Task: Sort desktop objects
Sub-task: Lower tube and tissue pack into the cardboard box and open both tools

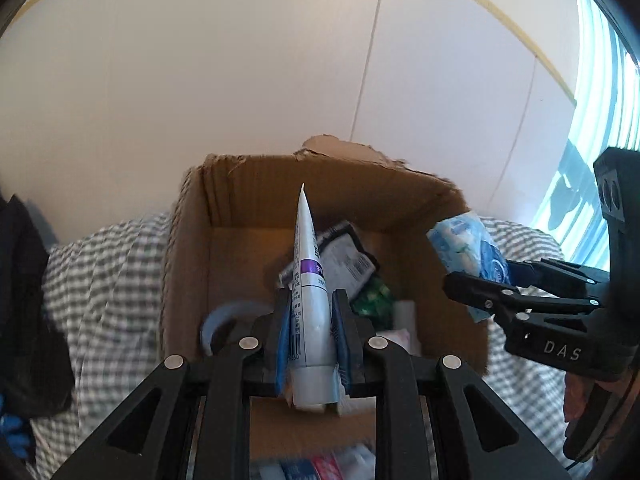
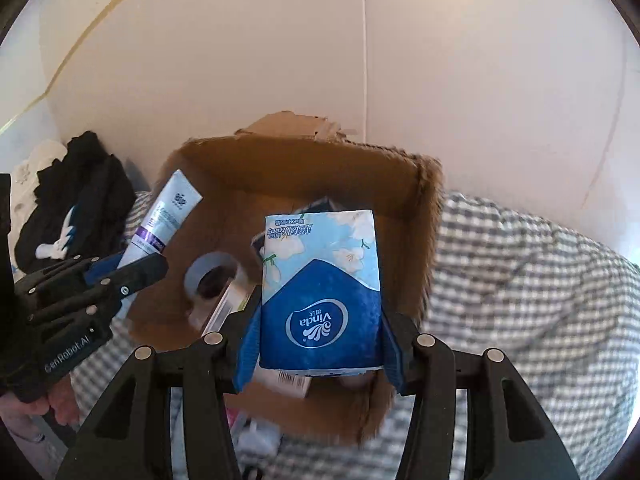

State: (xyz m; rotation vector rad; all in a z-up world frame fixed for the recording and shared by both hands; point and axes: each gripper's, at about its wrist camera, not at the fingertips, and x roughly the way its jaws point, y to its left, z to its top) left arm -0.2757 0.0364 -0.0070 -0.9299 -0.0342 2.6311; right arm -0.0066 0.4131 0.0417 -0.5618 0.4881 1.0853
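Observation:
My left gripper (image 1: 310, 344) is shut on a white tube with a purple band (image 1: 310, 280), held over the open cardboard box (image 1: 192, 264). It also shows in the right wrist view (image 2: 132, 268), with the tube (image 2: 164, 216) above the box's left wall. My right gripper (image 2: 318, 344) is shut on a blue and white Vinda tissue pack (image 2: 320, 280), held over the box (image 2: 424, 240). In the left wrist view the right gripper (image 1: 476, 284) holds the pack (image 1: 468, 248) at the box's right wall. The box holds a tape roll (image 2: 212, 276), a black packet (image 1: 344, 256) and a green packet (image 1: 374, 296).
The box stands on a grey checked cloth (image 2: 520, 300). Dark clothing (image 2: 76, 208) lies to the left by the white wall (image 2: 480, 80). Small packets (image 1: 320, 468) lie on the cloth in front of the box. A window (image 1: 592, 100) is at the right.

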